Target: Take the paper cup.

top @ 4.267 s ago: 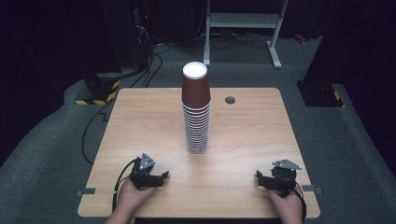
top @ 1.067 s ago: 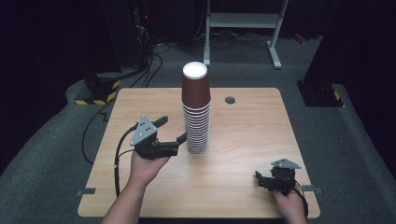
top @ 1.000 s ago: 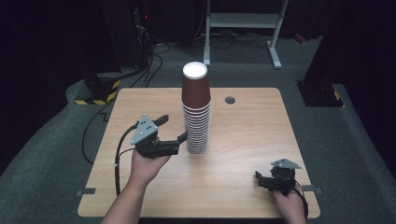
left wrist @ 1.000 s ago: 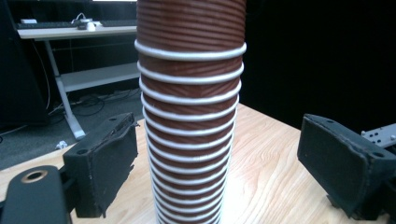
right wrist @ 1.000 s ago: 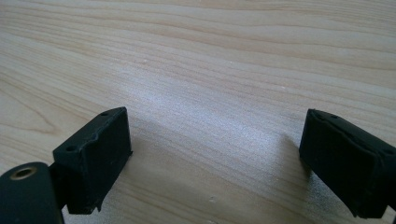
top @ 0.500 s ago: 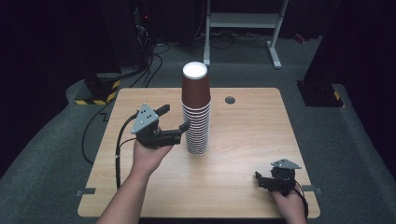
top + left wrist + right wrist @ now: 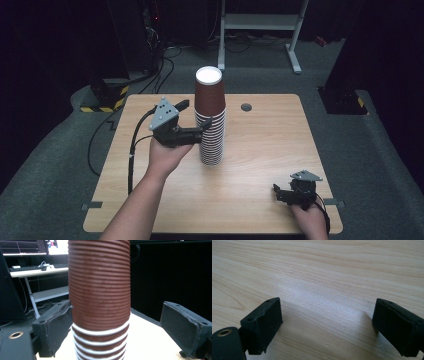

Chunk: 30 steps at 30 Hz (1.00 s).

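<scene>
Left gripper at cup stack, right gripper idle at the near right corner.

Stack of brown paper cups [image 7: 211,120] stands upright mid-tabletop [image 7: 270,150], wood bare on every side of it. Left gripper [image 7: 192,120] is raised to mid-stack; its fingers [image 7: 53,327] have just been opening and straddle the stack, one grazing the wall, the other apart. Right gripper [image 7: 285,192] rests near the tabletop's near right edge, fingers [image 7: 262,322] spread over bare wood.
</scene>
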Each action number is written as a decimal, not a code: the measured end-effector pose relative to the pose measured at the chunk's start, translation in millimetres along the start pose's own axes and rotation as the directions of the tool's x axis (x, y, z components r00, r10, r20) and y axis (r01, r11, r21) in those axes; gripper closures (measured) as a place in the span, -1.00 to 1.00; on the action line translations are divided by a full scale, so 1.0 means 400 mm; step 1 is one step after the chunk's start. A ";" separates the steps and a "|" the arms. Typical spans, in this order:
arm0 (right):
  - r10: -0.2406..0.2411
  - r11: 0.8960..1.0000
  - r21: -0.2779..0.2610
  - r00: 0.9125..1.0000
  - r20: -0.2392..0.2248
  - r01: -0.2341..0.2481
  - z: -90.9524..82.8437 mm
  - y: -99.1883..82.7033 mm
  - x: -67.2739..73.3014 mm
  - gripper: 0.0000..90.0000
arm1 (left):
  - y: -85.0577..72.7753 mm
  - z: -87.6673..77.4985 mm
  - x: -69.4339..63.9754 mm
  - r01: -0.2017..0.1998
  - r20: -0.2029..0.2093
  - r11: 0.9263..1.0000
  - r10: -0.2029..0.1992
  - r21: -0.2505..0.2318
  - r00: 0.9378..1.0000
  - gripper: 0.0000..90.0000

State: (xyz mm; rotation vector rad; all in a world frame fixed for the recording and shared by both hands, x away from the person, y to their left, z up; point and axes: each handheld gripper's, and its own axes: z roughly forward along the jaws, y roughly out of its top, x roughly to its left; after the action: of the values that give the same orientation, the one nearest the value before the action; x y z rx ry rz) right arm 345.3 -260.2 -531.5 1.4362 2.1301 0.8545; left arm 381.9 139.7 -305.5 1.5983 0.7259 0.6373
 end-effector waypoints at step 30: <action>-0.001 1.000 0.000 1.000 -0.002 0.001 0.000 0.000 -0.001 -0.80 | 0.087 0.108 0.036 0.004 -0.006 1.000 -0.003 0.013 1.000 -0.82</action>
State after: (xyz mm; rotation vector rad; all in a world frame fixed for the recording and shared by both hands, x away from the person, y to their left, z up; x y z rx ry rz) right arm 345.4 -260.5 -531.5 1.4348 2.1317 0.8566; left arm 427.5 119.1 -277.2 1.6076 0.7387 0.6364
